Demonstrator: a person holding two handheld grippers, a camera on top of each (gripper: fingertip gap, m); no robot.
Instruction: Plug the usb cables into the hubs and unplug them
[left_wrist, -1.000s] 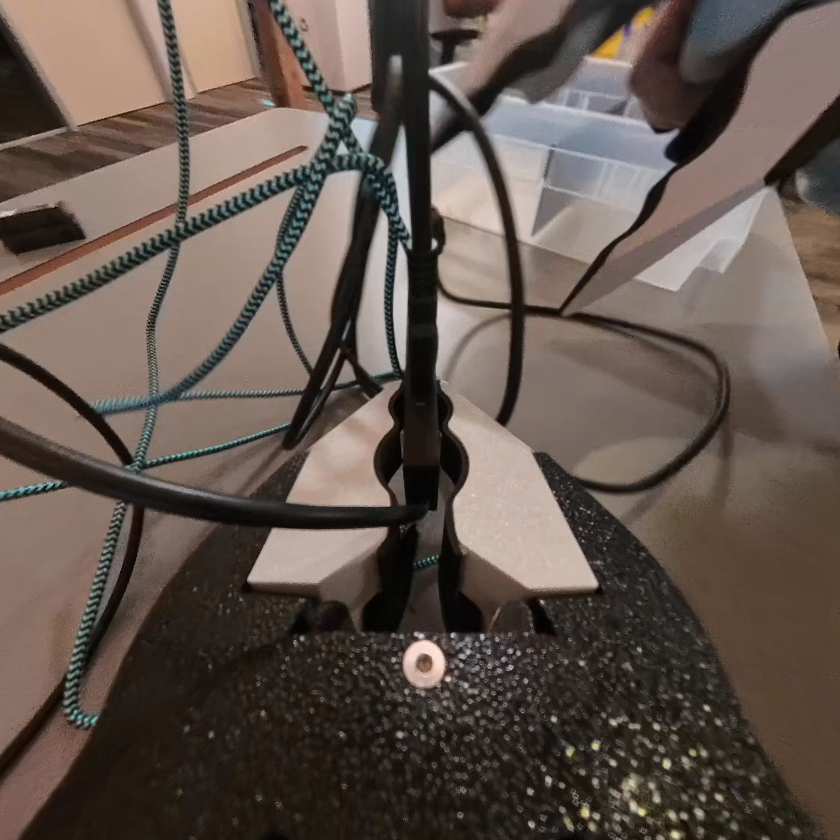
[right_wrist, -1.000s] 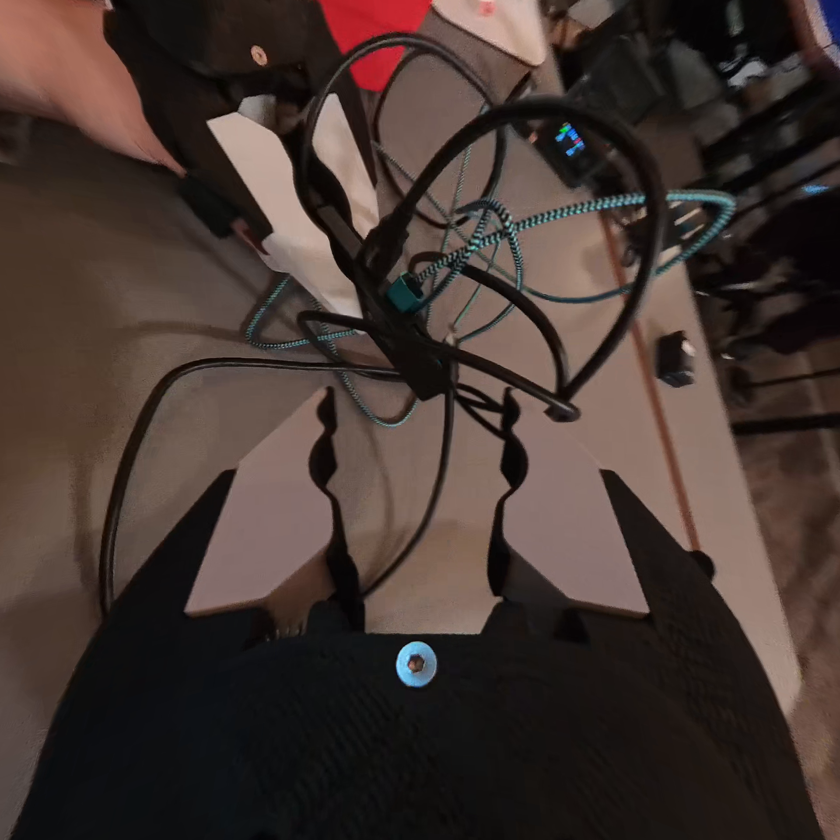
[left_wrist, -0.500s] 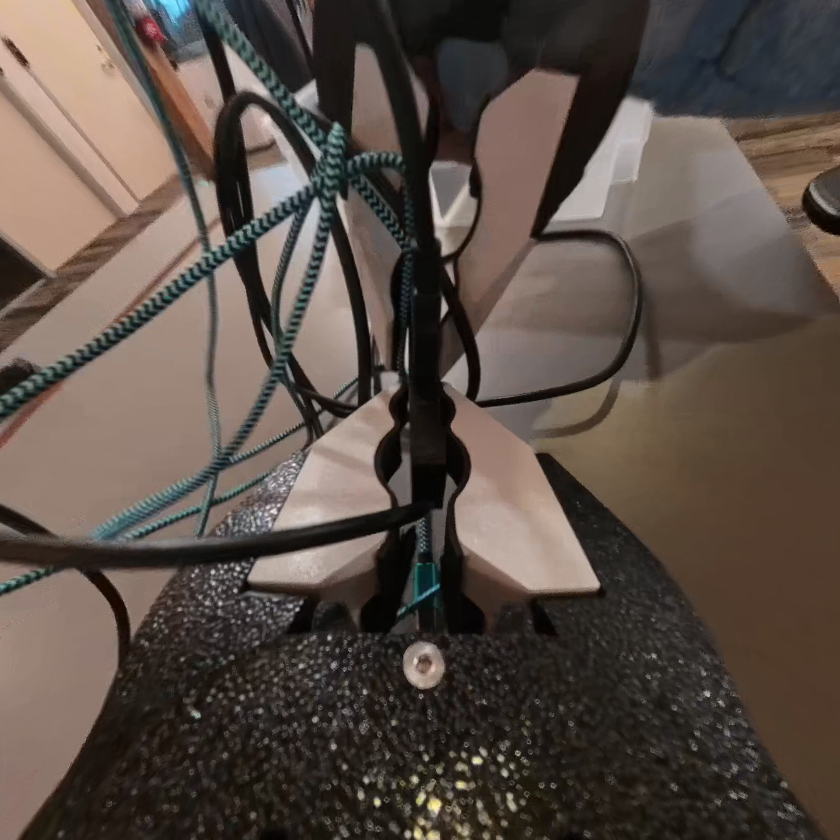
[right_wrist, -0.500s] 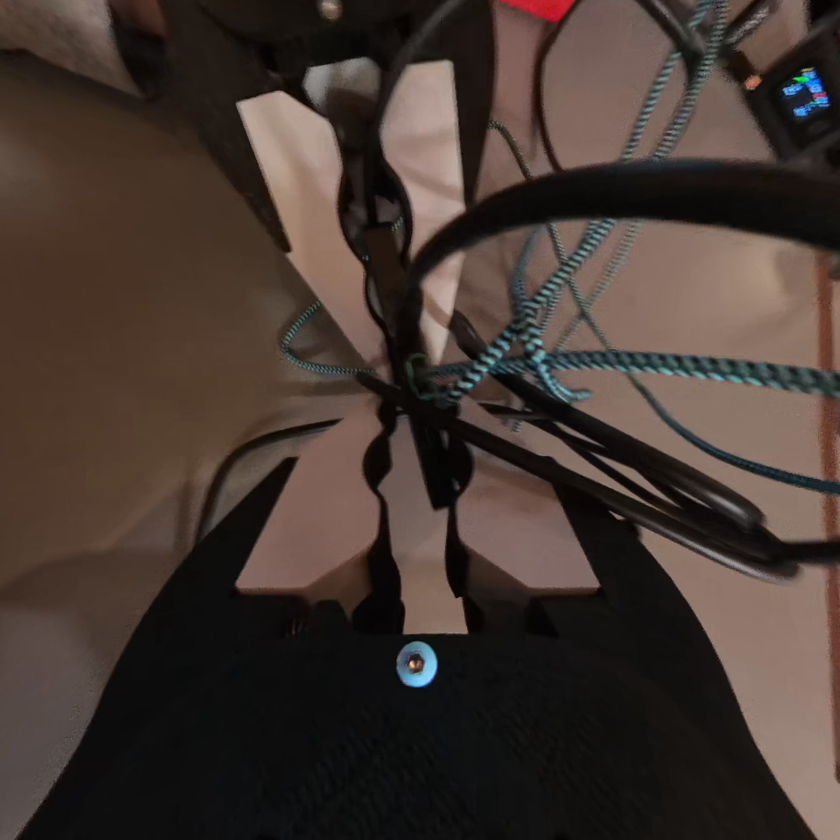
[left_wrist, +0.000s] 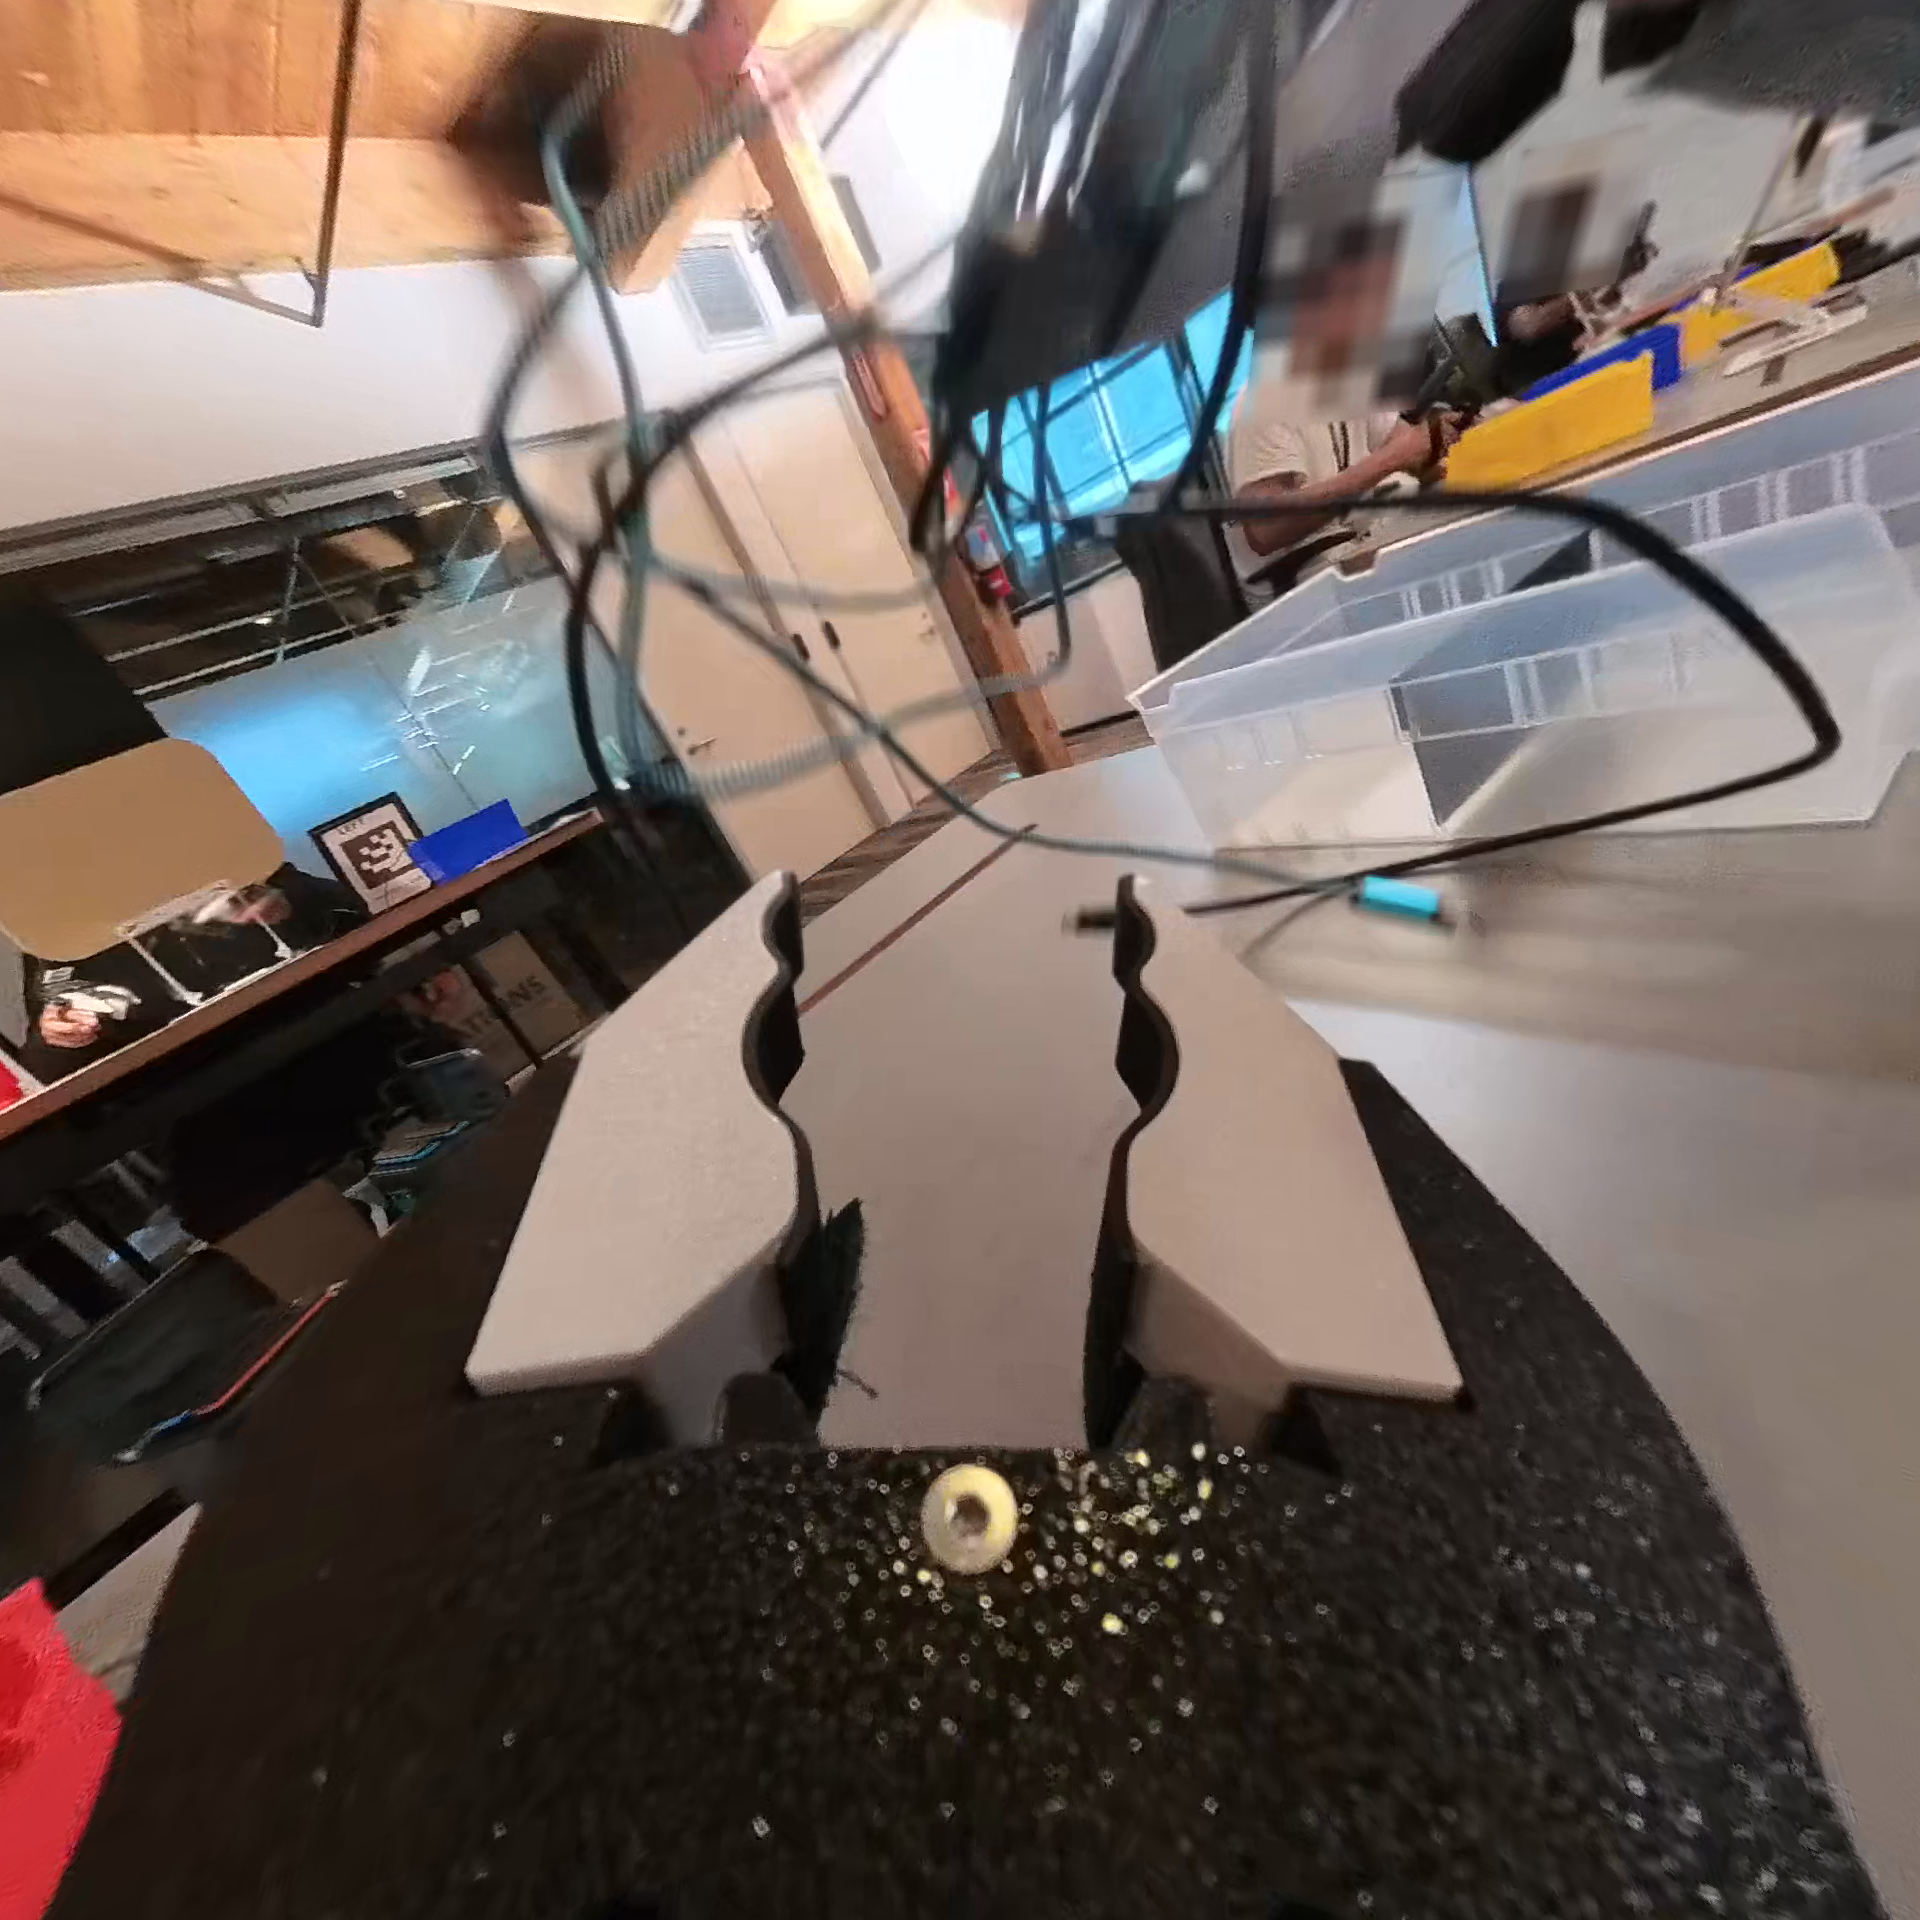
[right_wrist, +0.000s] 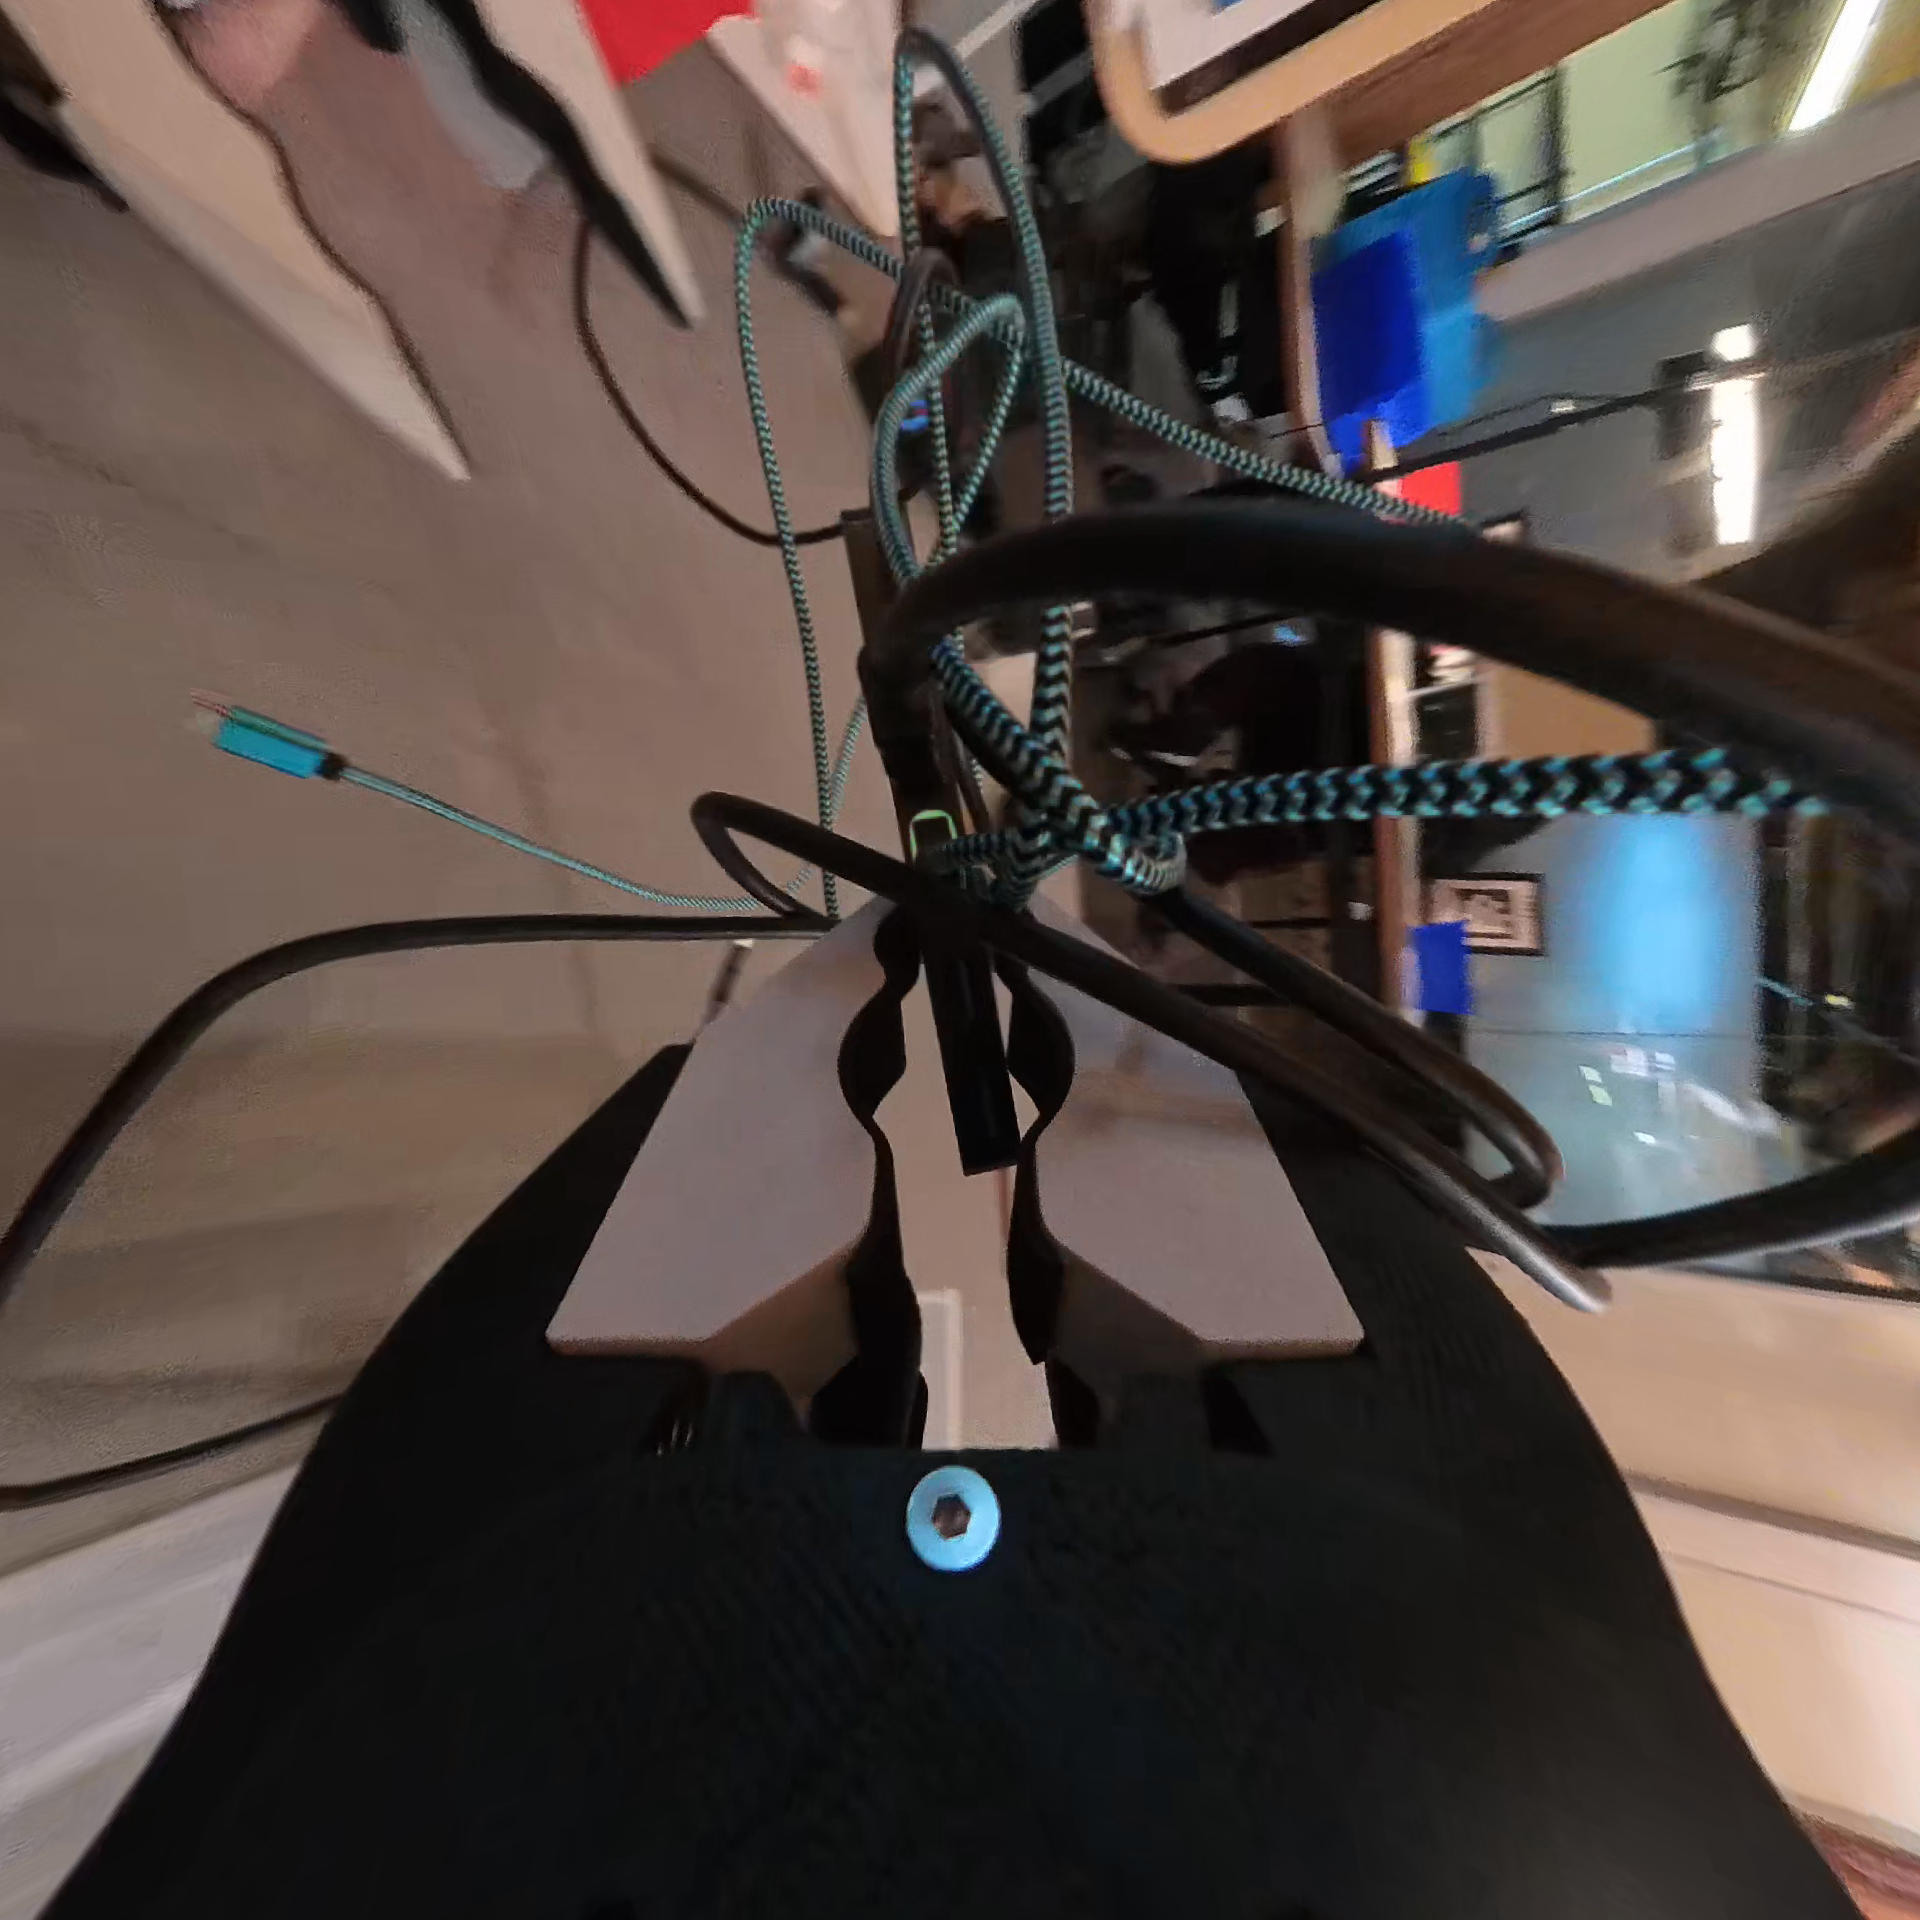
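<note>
In the left wrist view, the left gripper (left_wrist: 956, 914) is seen with its fingers spread wide and nothing held between them; bare grey table (left_wrist: 1558, 1143) is visible through the gap. A blurred tangle of black cables (left_wrist: 1236, 312) is hung high in the frame above the fingertips, and one loop (left_wrist: 1766, 665) is swung out to the right in front of a clear plastic bin (left_wrist: 1558, 707) set on the table. A teal connector (left_wrist: 1403, 899) on a thin lead is seen near the table, just beyond the right fingertip; whether it is touching the surface cannot be told. In the right wrist view, the right gripper (right_wrist: 961, 935) is seen with its fingers drawn narrow and clamped on a slim black hub (right_wrist: 971, 1060), which is held upright between the scalloped pads with its lower end clear of the gap. Black cables (right_wrist: 1351, 592) and teal braided cables (right_wrist: 1403, 795) are bunched and crossed at the hub's upper end, where a small green light (right_wrist: 932, 831) is shown. A teal plug (right_wrist: 272, 750) on a braided lead is hung out to the left over the table (right_wrist: 416, 623), well apart from the hub. The left gripper's pale fingers (right_wrist: 260, 260) are seen at upper left, apart from the bundle.
</note>
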